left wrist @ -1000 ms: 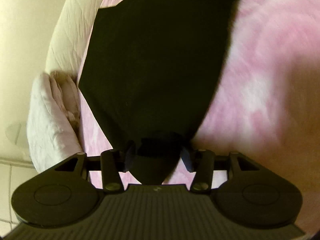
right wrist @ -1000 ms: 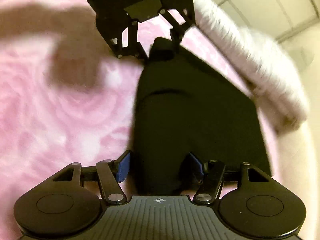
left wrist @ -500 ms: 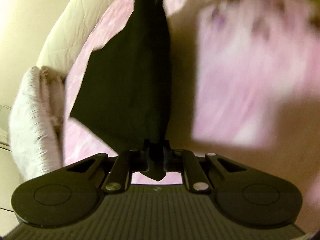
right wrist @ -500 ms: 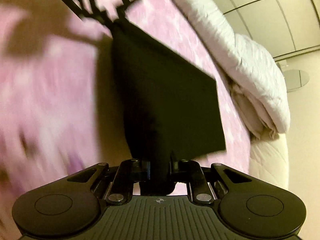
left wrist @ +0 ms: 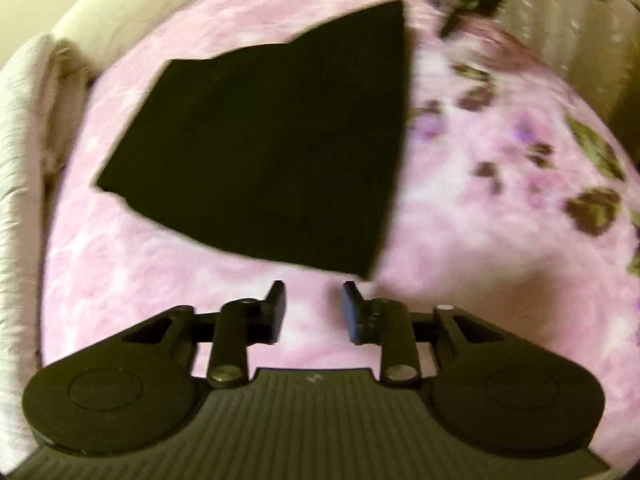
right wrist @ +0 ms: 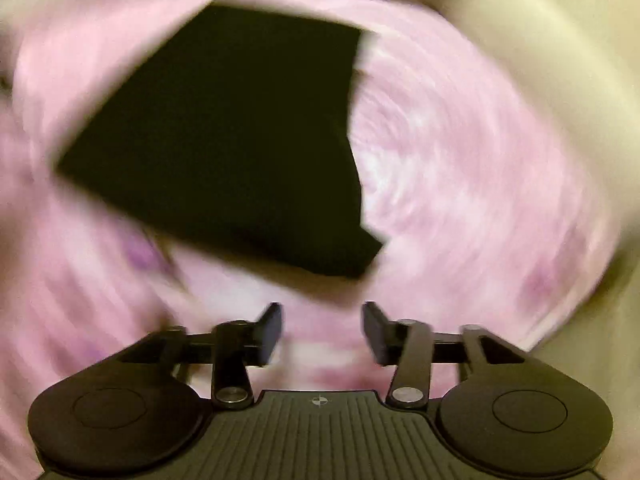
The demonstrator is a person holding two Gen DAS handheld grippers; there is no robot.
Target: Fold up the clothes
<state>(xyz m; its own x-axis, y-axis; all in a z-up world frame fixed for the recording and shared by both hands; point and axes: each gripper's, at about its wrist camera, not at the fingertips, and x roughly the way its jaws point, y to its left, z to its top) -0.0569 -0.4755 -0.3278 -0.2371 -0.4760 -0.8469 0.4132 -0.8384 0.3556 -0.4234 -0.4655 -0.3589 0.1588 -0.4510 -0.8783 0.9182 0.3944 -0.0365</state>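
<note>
While both tools (left wrist: 314, 308) (right wrist: 322, 330) gape empty, the black garment (left wrist: 272, 152) lies flat, long axis running away from them.

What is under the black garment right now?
The black garment lies flat on the pink floral blanket, which shows all around it. Anything between the two is covered. Both tongs, left and right, are open and clear of it.

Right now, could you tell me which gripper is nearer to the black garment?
Left, narrowly. The left gripper hangs open just short of the black garment's near edge; the right gripper, also open, shows a slightly wider gap.
</note>
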